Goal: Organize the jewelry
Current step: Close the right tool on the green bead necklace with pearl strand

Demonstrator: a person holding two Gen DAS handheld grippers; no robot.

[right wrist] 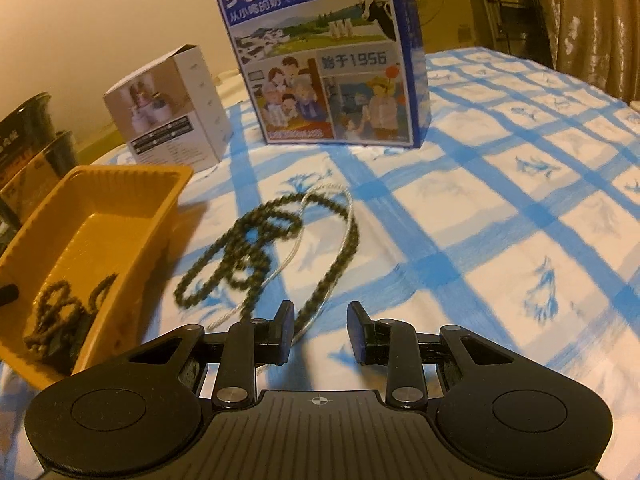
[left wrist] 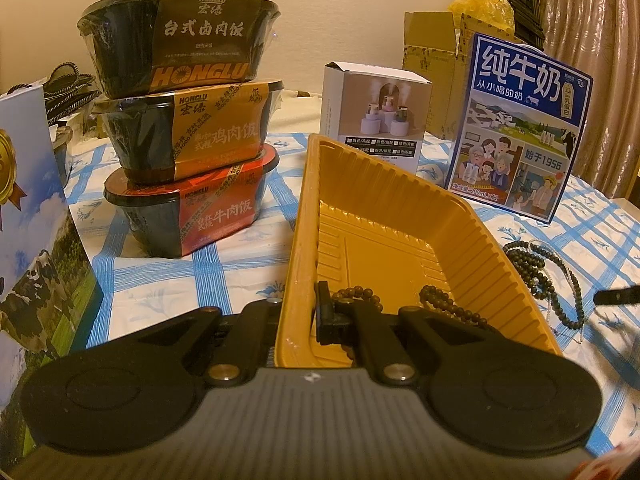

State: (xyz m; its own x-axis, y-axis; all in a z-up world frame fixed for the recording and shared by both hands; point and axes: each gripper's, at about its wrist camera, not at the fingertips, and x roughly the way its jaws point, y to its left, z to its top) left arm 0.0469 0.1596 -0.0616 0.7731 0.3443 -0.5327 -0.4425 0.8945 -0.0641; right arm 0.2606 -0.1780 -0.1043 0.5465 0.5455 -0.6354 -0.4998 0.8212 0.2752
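A yellow plastic tray [left wrist: 400, 216] lies on the blue-checked tablecloth. My left gripper [left wrist: 298, 318] is shut on its near left wall, one finger inside and one outside. Brown bead strings [left wrist: 438, 302] lie in the tray's near end, also seen as bead strings [right wrist: 60, 312] in the right wrist view beside the tray [right wrist: 120, 208]. To the tray's right, a dark bead necklace [right wrist: 260, 248] and a thin pale chain [right wrist: 348, 216] lie tangled on the cloth. My right gripper [right wrist: 322, 332] hovers open at the necklace's near loop, nothing between its pads. The necklace [left wrist: 540, 276] shows in the left wrist view too.
Three stacked meal bowls [left wrist: 188, 120] stand left of the tray. Behind it are a white box [left wrist: 376, 116] and a blue milk carton [left wrist: 520, 128], with a cardboard box [left wrist: 436, 64] further back. A blue printed bag [left wrist: 36, 216] stands at the near left.
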